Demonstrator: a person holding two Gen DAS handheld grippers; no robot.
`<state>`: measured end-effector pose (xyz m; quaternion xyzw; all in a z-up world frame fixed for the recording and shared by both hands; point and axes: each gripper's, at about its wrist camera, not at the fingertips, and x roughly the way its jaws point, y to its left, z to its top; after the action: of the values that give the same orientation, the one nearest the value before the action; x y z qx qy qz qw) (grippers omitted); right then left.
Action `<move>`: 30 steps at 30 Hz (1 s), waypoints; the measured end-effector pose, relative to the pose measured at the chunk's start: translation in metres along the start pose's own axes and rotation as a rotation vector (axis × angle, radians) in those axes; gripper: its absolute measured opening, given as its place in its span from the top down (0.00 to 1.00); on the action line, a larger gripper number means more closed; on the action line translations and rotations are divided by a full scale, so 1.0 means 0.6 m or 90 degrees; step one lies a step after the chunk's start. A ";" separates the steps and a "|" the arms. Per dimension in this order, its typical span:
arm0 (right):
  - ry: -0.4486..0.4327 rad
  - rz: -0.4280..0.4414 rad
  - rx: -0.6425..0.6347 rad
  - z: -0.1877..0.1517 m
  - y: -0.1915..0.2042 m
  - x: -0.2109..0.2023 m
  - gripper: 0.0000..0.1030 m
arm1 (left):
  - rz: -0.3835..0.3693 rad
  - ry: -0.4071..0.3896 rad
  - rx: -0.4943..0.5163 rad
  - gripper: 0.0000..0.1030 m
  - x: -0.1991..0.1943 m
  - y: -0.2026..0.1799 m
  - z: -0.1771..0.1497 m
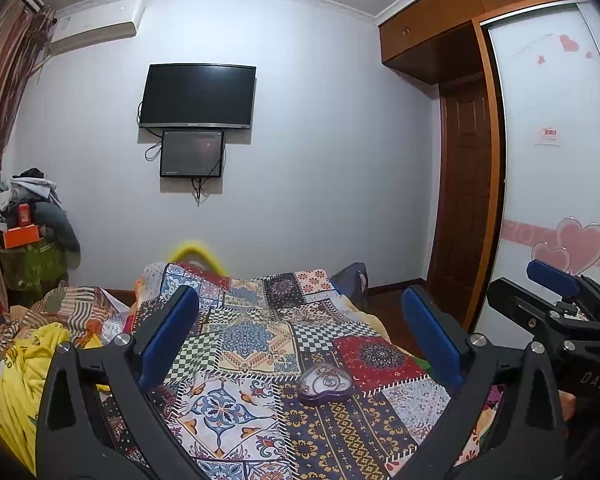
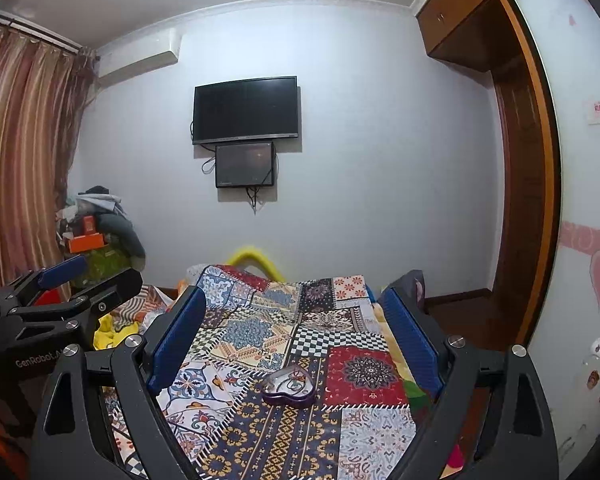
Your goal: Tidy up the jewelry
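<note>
A heart-shaped purple jewelry box (image 1: pixel 325 387) with a clear lid lies on the patchwork bedspread (image 1: pixel 240 344); jewelry shows through the lid. It also shows in the right wrist view (image 2: pixel 289 385). My left gripper (image 1: pixel 300 336) is open and empty, held above the bed with the box ahead between its blue-padded fingers. My right gripper (image 2: pixel 296 336) is open and empty too, with the box ahead between its fingers. The right gripper (image 1: pixel 556 304) appears at the right edge of the left view; the left gripper (image 2: pixel 60 296) at the left of the right view.
Yellow cloth and crumpled bedding (image 1: pixel 32 360) lie left of the bedspread. A pile of clothes and orange boxes (image 1: pixel 24 220) stands by the curtain. A TV (image 1: pixel 198 96) hangs on the far wall. A wardrobe (image 1: pixel 548 160) and a door (image 1: pixel 464 200) are at the right.
</note>
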<state>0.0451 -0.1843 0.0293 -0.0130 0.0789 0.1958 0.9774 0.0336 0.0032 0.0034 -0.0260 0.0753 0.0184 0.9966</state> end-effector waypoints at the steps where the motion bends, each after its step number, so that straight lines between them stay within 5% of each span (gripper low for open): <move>1: 0.001 -0.001 -0.001 0.000 0.000 0.001 0.14 | 0.000 0.000 -0.001 0.01 0.000 0.001 0.001; 30: 0.000 -0.005 0.000 0.003 -0.004 -0.004 0.14 | -0.019 0.001 0.004 0.01 -0.003 -0.010 0.002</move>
<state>0.0438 -0.1873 0.0314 -0.0136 0.0789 0.1917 0.9782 0.0322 -0.0029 0.0051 -0.0240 0.0760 0.0032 0.9968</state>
